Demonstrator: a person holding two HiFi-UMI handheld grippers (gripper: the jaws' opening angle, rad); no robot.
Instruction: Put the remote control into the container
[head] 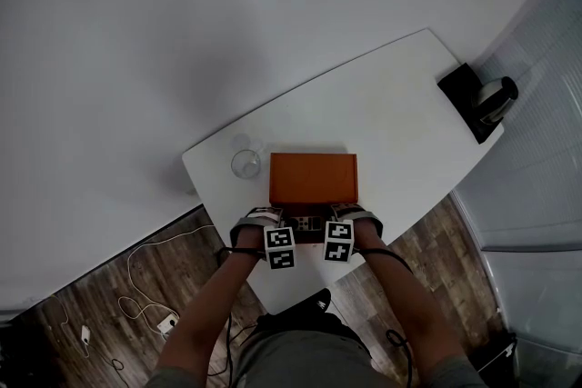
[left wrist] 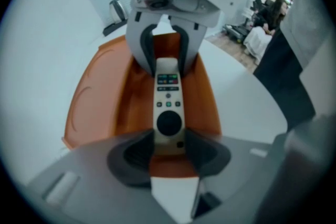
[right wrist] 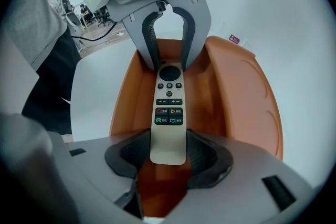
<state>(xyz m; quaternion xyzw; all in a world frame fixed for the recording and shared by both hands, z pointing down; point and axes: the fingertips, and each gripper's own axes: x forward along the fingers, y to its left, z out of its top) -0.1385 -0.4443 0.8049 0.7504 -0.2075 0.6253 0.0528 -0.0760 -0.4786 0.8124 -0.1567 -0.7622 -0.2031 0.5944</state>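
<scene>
Spotter: Remote (right wrist: 168, 113) where?
Recorder: Over open container (left wrist: 131, 102). Left hand-held gripper (left wrist: 168, 152) and right hand-held gripper (right wrist: 169, 157) each clamped on one end.
Spotter: Risk?
Recorder: Uneven release. One end could drop first, catch the edge and skid onto table (head: 391, 104).

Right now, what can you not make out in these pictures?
- Head view: the remote control's ends are hidden under the left gripper and right gripper.
- Both gripper views: whether the remote rests on the container floor; the remote itself covers the gap.
- Head view: the dark appliance at the table corner is too small to name.
</scene>
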